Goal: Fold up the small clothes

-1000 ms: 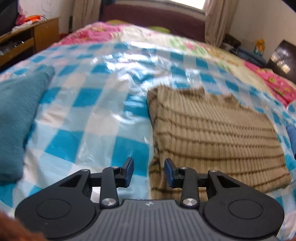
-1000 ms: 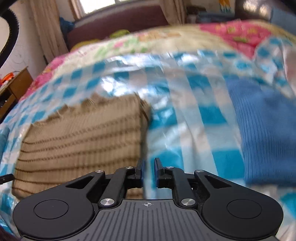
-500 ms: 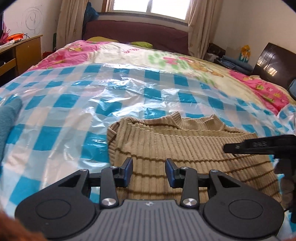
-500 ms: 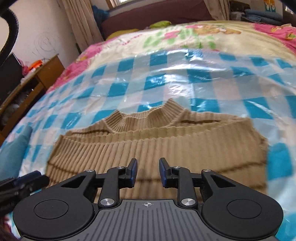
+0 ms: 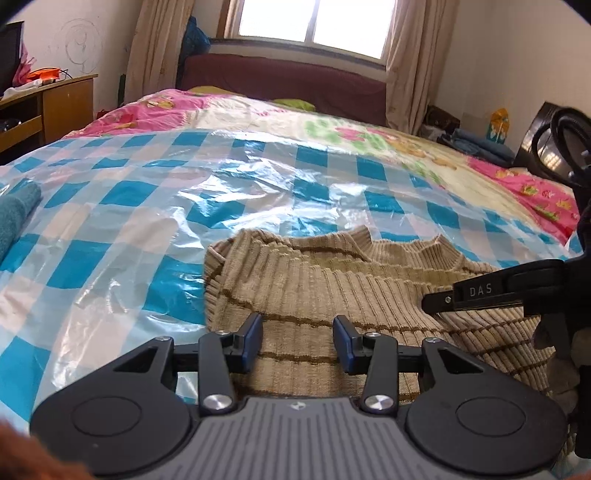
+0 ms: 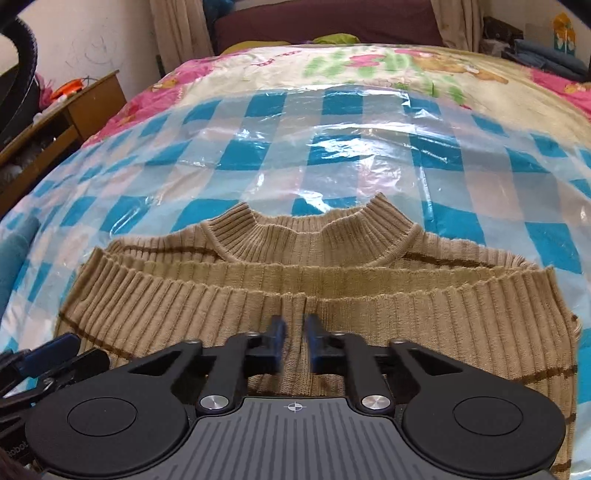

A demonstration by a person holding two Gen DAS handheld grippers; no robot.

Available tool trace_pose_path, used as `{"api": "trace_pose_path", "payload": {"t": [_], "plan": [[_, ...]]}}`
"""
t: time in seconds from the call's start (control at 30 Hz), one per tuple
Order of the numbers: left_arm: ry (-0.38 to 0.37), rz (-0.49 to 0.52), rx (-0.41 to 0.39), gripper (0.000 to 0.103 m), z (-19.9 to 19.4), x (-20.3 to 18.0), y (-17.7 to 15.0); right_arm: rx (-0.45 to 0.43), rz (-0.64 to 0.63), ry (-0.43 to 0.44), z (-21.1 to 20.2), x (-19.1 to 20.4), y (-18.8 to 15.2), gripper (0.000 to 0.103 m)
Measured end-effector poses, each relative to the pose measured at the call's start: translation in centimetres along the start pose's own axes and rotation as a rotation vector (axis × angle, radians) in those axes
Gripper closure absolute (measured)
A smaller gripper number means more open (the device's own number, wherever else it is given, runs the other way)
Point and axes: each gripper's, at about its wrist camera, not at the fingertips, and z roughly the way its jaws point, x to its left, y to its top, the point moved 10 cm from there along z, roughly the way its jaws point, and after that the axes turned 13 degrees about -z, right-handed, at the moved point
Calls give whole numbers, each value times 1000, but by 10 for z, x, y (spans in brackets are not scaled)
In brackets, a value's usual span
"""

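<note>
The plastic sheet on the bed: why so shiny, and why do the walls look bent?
Left wrist view: window light glares off the crinkled plastic sheet; the fisheye lens bows the walls. Right wrist view: same glare; the closing jaws' tips are motion-blurred, the sweater sharp.

Home bedroom: quilted bed (image 5: 258, 122), curtained window (image 5: 314, 22), wooden desk (image 5: 62, 103).

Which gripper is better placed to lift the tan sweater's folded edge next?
Right. The right gripper is shut, seemingly pinching the ribbed fabric of the tan sweater at mid-width. The left gripper, jaws opening, only hovers over its left side.
</note>
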Motion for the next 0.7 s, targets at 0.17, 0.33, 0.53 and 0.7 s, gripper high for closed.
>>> {"api": "trace_pose_path", "payload": {"t": [0.17,0.33,0.53,0.7], "plan": [[-22,-33,-51,57,-9,3,7,-72,33,12,-23,-1,15,100],[-44,-11,-161,55,-28,-4,21,-186,86,15,-48,-5,44,100],[8,20,-138,47,-17,0,14,-133,122,-55,-7,-18,35,100],[130,27,-76,47,-2,24,4,-83,107,-82,15,-20,23,99]]}}
